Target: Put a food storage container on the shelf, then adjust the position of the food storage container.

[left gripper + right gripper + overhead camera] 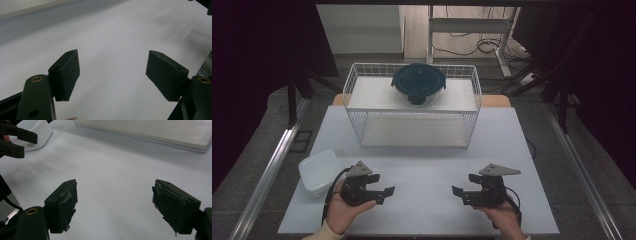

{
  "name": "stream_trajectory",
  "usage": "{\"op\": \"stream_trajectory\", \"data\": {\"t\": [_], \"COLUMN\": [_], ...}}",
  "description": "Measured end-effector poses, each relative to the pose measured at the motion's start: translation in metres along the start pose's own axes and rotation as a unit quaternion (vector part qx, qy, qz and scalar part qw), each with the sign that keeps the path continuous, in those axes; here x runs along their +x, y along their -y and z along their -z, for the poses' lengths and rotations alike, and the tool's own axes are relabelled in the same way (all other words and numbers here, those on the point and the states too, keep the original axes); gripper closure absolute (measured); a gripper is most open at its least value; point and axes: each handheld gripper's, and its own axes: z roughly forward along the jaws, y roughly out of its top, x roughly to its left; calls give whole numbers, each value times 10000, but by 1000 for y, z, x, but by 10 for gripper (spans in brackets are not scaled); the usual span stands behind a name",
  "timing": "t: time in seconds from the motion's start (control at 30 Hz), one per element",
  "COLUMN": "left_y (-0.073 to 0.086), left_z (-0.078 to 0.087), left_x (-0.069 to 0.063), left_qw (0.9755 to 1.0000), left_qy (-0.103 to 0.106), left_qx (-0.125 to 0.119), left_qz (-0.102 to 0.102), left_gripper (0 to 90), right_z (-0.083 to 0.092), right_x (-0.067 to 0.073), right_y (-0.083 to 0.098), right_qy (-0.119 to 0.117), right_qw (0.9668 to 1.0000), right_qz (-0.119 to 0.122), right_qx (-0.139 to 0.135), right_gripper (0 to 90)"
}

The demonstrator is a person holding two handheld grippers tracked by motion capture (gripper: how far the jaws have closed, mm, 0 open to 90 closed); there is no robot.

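Lab recording bench, dark curtains (267, 45), loose floor cables (472, 45)

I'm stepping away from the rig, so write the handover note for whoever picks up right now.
Left gripper: open, nothing between the jaws, low over the white table.
Right gripper: open, empty, facing the left one across a bare stretch of table.
White container: on the table beside the left gripper, at its outer side, untouched.
Round lidded container: dark lid on, sitting on the top shelf of the wire rack at the far side.
Done: nothing picked up so far.
Left: all handling; the white container is nearest, probably the first thing to grasp.
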Motion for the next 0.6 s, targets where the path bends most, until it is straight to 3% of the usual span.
{"op": "stream_trajectory", "data": {"t": [0.1,0.2,0.3,0.47,0.6], "left_y": [0,-3,-10,-17,-21], "left_z": [0,4,13,22,35], "left_x": [1,0,-2,-7,-11], "left_qw": [10000,9999,9999,9998,9997], "left_qy": [-29,-101,-65,45,4], "left_qx": [32,18,-86,-161,-192], "left_qz": [29,-5,-25,-80,-160], "left_gripper": [266,258,257,257,255], "right_z": [1,4,7,10,12], "right_x": [-2,-3,1,-1,-4], "right_y": [0,-3,-8,-7,-5], "right_qy": [-65,-426,-265,-197,-161], "right_qw": [9999,9980,9991,9991,9991], "right_qz": [-104,-439,-287,-318,-345], "right_qx": [-13,-156,-191,-198,-208], "right_gripper": [200,200,200,200,200]}}
